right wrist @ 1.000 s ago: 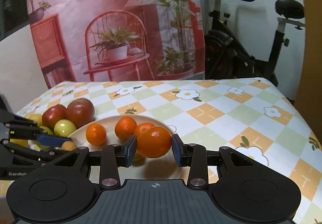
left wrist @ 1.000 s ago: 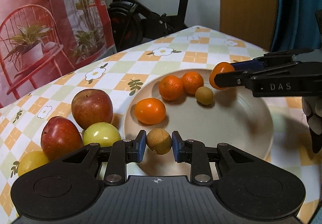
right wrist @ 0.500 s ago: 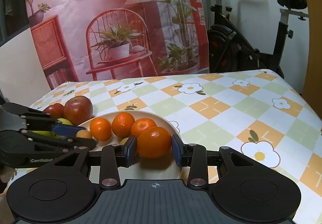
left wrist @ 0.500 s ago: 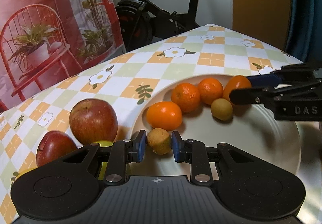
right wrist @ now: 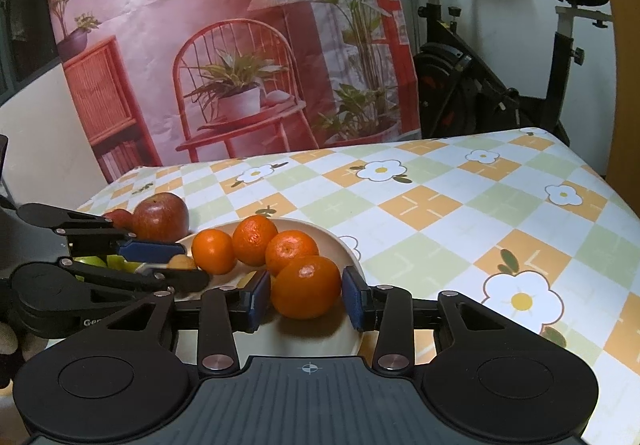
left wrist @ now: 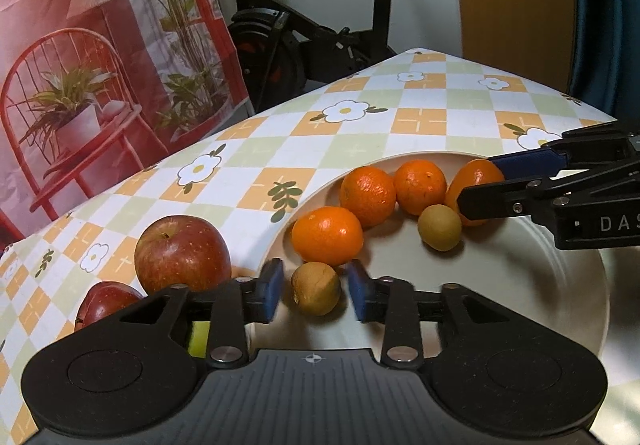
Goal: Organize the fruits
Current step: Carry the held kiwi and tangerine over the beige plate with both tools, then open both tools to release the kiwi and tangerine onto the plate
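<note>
Exercise bike [right wrist: 500, 57], printed backdrop [right wrist: 240, 45]

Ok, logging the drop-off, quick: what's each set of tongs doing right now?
Left tongs: opening, small brown fruit between them, pads clear.
Right tongs: opening around the tangerine.

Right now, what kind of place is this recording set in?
Most likely a room in a home: an exercise bike stands behind a table with a floral checked cloth, and a printed backdrop hangs beside it.

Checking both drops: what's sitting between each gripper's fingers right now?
Left gripper, jaws opening: a small brown fruit, left wrist view. Right gripper, also opening: an orange, right wrist view.
</note>
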Demonstrator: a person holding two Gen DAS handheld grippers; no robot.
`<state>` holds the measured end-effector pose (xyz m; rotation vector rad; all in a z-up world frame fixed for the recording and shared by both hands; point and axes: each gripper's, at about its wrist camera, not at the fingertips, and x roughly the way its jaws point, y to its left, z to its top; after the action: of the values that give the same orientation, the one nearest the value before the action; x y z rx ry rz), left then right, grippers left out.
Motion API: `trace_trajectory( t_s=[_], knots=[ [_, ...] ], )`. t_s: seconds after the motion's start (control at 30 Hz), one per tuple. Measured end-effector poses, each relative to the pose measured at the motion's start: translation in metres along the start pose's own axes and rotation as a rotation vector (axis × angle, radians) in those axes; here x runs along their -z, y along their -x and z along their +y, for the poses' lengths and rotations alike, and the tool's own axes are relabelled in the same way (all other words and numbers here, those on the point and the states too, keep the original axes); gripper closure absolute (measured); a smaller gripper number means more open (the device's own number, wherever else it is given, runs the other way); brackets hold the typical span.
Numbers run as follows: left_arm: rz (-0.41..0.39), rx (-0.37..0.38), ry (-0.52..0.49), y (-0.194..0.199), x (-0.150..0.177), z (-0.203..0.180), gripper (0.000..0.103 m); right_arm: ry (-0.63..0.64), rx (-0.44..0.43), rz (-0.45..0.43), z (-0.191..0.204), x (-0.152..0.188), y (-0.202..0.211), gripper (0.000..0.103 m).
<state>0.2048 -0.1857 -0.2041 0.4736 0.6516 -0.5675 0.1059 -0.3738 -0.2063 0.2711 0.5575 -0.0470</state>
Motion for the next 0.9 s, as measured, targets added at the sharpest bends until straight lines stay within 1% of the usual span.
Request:
trace_trajectory(
  t_s=[0.03,0.07,0.2,0.37,0.47,0.6,0.63,0.67,0.73,0.8,0.9],
  knots=[
    [-0.002,0.002,-0.004,0.002,0.000,-0.001,0.054,-0.004,-0.017,-0.005,-0.001,0.000,0.001,0.059],
    [-0.004,0.002,-0.009,0.003,0.000,-0.003,0.050,-0.008,-0.025,-0.012,-0.002,0.001,0.002,0.058],
    [-0.010,-0.001,-0.010,0.008,0.003,-0.004,0.050,-0.020,-0.026,-0.036,-0.004,0.001,0.007,0.057],
    [-0.014,0.009,0.045,0.014,0.005,0.002,0.050,-0.022,-0.021,-0.049,-0.004,0.001,0.010,0.057],
    [-0.028,0.011,0.076,0.022,0.006,0.006,0.050,-0.023,-0.018,-0.053,-0.004,0.001,0.010,0.057],
    [-0.048,0.032,0.140,0.033,0.008,0.014,0.050,-0.016,-0.010,-0.063,-0.002,0.002,0.013,0.057],
    [-0.054,0.035,0.160,0.038,0.009,0.017,0.050,-0.016,-0.012,-0.068,-0.002,0.003,0.014,0.055],
    [-0.061,0.040,0.183,0.044,0.011,0.020,0.050,-0.019,-0.021,-0.075,-0.003,0.003,0.015,0.050],
    [-0.077,0.057,0.222,0.056,0.017,0.027,0.050,-0.037,-0.008,-0.099,-0.005,0.004,0.020,0.040],
    [-0.091,0.056,0.249,0.069,0.025,0.035,0.050,-0.065,-0.008,-0.117,-0.009,0.005,0.023,0.040],
    [-0.099,0.028,0.296,0.084,0.038,0.050,0.050,-0.087,-0.002,-0.121,-0.013,0.005,0.025,0.040]
  ],
)
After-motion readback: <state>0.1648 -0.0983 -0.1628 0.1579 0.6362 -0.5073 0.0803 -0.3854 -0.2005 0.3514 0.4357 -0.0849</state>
